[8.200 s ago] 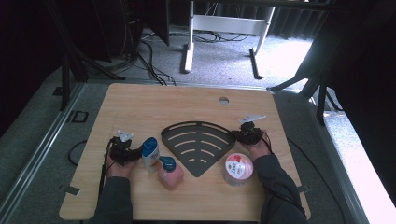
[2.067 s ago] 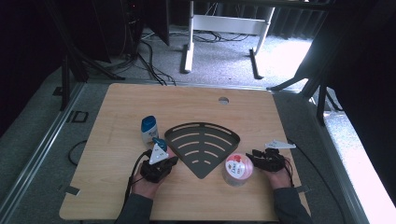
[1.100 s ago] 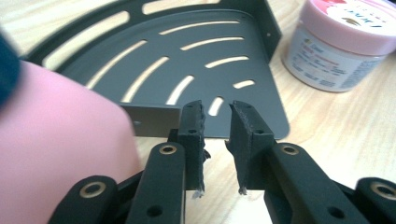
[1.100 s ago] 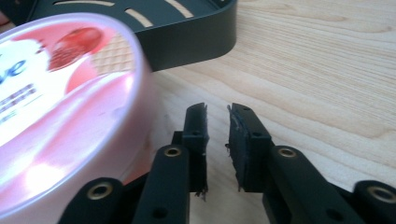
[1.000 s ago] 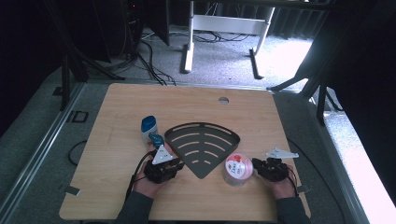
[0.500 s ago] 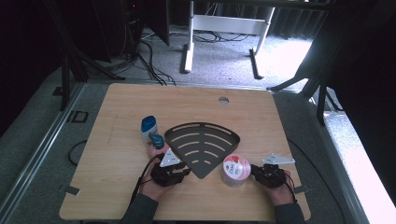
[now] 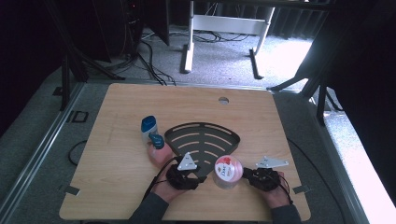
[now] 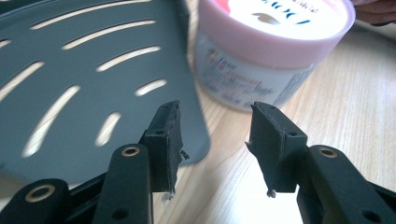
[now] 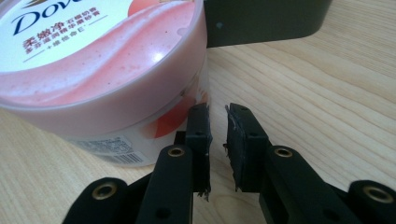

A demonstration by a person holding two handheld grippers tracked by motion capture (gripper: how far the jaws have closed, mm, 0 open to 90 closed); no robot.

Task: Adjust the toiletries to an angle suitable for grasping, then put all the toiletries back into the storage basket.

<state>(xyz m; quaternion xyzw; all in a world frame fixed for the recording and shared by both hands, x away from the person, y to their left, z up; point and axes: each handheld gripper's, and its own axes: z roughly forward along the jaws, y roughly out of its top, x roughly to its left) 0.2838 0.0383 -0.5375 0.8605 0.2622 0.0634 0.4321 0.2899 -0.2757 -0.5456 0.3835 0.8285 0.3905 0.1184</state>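
Round pink-lidded plastic cream jar (image 7: 227,171) between two grippers

Left gripper (image 8: 214,140), jaws just opening and empty, points at it from the left; right gripper (image 9: 217,140), closed beside it, rests low on the right.

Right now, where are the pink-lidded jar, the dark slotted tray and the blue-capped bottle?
pink-lidded jar (image 7: 227,168): high view, middle of its lid.
dark slotted tray (image 7: 201,138): high view, slotted floor near its centre.
blue-capped bottle (image 7: 148,125): high view, its blue cap.

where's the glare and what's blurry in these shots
High view: sunlight washes out the floor beyond the table. Left gripper view: the tub and black tray are soft, the tool sharper. Right gripper view: a bright spot glints on the tub's lid.
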